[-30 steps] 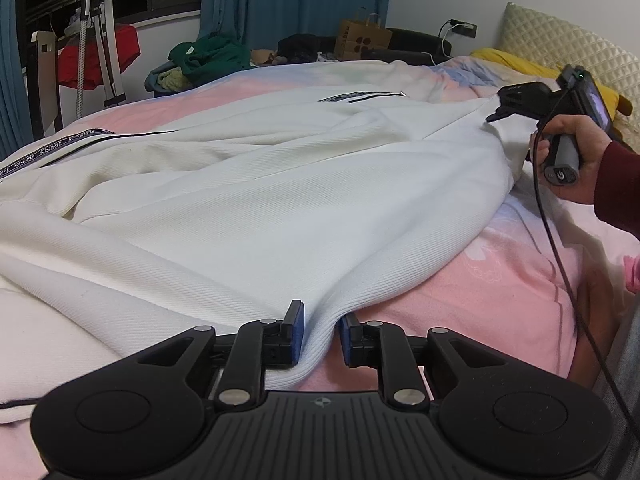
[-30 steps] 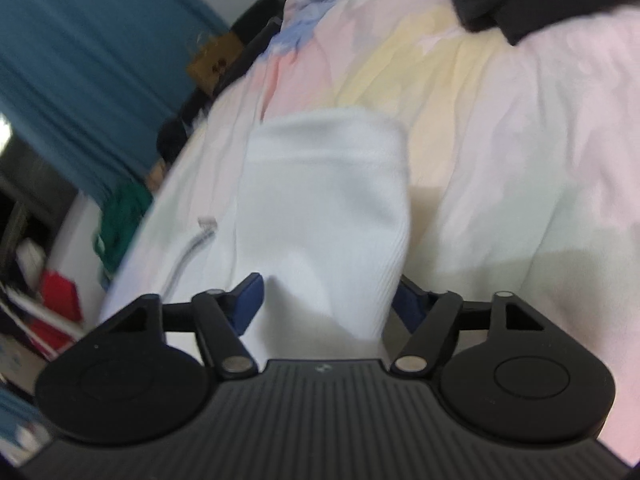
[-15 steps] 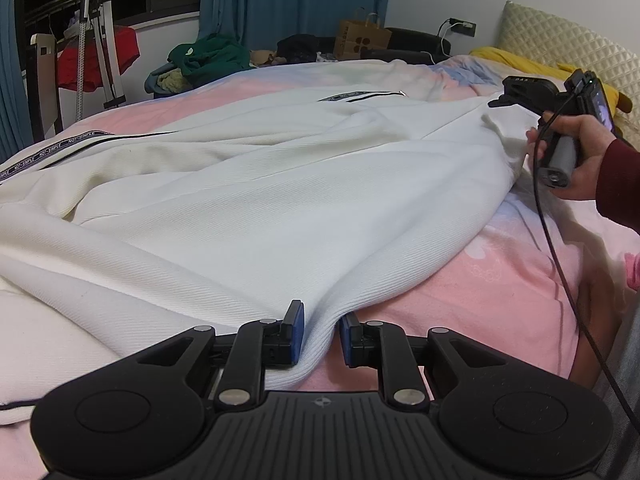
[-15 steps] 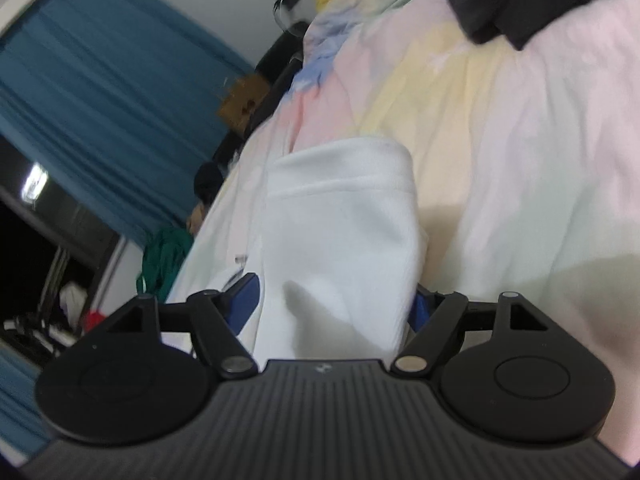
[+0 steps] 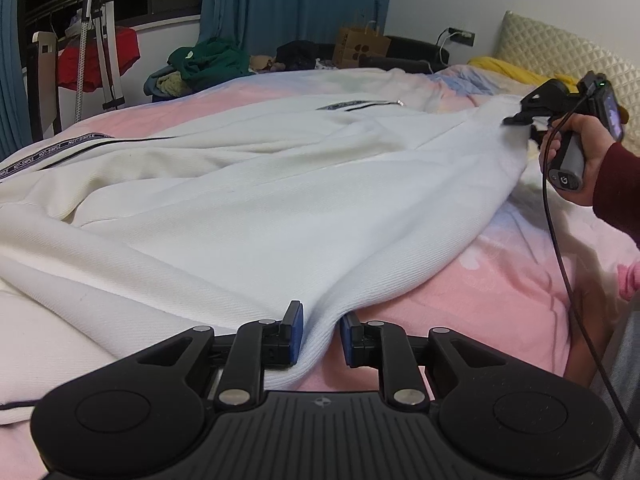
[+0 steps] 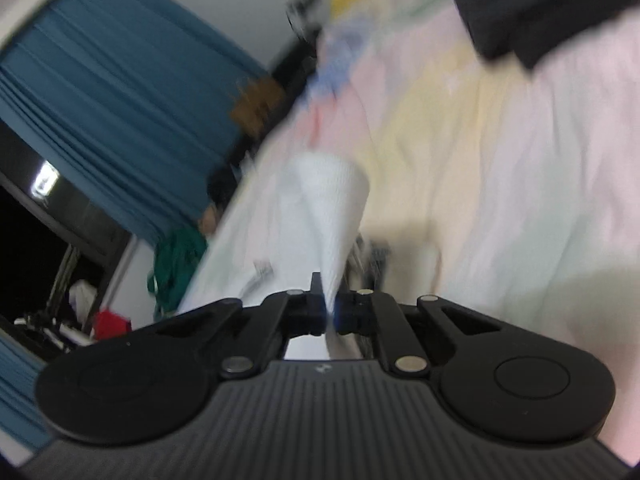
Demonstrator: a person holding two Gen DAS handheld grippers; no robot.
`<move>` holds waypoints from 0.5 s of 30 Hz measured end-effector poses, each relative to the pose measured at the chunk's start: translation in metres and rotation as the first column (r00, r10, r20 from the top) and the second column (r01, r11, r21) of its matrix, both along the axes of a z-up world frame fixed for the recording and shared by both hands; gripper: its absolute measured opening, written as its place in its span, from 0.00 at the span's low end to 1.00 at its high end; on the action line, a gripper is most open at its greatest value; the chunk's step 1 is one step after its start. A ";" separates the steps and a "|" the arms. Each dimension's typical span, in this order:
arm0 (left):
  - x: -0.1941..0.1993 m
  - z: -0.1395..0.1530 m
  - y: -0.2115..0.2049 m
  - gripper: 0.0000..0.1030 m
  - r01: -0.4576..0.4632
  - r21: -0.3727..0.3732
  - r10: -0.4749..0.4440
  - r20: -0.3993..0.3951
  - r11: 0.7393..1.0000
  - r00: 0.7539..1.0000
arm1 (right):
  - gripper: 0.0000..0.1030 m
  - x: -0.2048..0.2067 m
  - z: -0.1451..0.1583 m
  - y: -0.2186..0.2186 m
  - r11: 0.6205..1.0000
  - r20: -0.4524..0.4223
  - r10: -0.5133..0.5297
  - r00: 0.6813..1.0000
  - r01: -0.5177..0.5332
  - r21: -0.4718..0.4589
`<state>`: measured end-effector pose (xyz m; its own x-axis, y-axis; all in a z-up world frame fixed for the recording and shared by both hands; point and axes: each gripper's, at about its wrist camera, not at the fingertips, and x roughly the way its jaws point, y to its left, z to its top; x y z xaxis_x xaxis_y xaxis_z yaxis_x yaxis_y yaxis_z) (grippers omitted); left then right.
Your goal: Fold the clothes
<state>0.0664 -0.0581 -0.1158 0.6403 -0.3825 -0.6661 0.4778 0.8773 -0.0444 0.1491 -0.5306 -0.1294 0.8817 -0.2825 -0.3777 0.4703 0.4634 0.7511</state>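
A large white garment (image 5: 248, 208) with a black lettered stripe lies spread across the pink bed (image 5: 492, 300). My left gripper (image 5: 320, 332) is shut on a fold of its near edge, low on the bed. My right gripper (image 6: 329, 312) is shut on the garment's far corner (image 6: 336, 208) and holds it lifted. In the left wrist view the right gripper (image 5: 520, 120) is at the far right, pinching that corner near the headboard. The right wrist view is blurred.
A dark garment (image 6: 540, 8) lies on the bed at the upper right of the right wrist view. Beyond the bed are green clothes (image 5: 208, 62), a paper bag (image 5: 362, 46), blue curtains (image 5: 296, 0) and a rack with red cloth (image 5: 96, 60). A quilted headboard (image 5: 560, 52) and yellow pillow stand at right.
My right gripper has closed on the garment's corner, from wide open, and lifted it up and back toward the headboard. My left gripper has kept its hold and place.
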 end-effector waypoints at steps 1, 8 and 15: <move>-0.001 0.002 0.001 0.20 0.003 -0.007 -0.003 0.003 1.000 1.000 | 0.06 -0.006 0.006 0.000 0.999 0.023 -0.030 0.999 0.031 -0.027; -0.006 0.010 0.005 0.22 0.014 -0.036 -0.014 -0.001 0.999 1.000 | 0.06 -0.024 -0.018 -0.013 0.964 -0.287 -0.243 0.927 0.262 0.032; -0.019 0.036 0.045 0.64 -0.072 -0.157 0.062 -0.071 0.985 0.996 | 0.06 -0.017 -0.037 -0.020 0.968 -0.384 -0.208 0.899 0.247 0.054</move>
